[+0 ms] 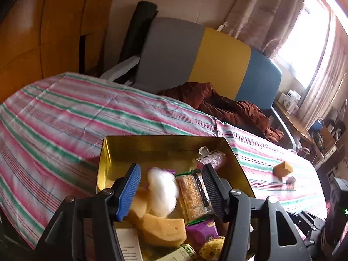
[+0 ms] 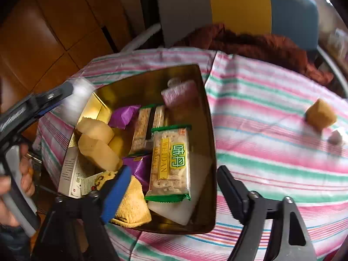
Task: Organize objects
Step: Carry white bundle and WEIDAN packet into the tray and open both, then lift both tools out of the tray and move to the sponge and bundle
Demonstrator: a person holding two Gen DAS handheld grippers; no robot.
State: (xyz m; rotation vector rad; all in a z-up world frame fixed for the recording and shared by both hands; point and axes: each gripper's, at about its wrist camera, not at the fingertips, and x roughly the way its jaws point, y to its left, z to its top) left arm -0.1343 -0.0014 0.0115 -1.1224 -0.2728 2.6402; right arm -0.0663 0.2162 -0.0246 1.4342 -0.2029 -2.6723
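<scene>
A gold tin box (image 1: pixel 108 152) (image 2: pixel 208 143) sits on the striped cloth, filled with cracker packs (image 2: pixel 169 163), purple packets (image 2: pixel 125 115), yellow sponge pieces (image 1: pixel 162 228) (image 2: pixel 95 150) and a yellow cloth (image 2: pixel 132 204). My left gripper (image 1: pixel 171 187) is open above the box; a white cotton ball (image 1: pixel 162 190) shows blurred between its fingers, apart from both pads. In the right wrist view the cotton ball (image 2: pixel 75 100) is a white blur by the left gripper's tip. My right gripper (image 2: pixel 171 195) is open and empty over the box's near end.
A yellow sponge cube (image 1: pixel 282 168) (image 2: pixel 320 114) and a small pale object (image 2: pixel 336 137) lie on the cloth to the right. A brown garment (image 1: pixel 228 106) and a grey, yellow and blue chair back (image 1: pixel 217 63) stand behind. A wooden cabinet (image 1: pixel 54 32) is at left.
</scene>
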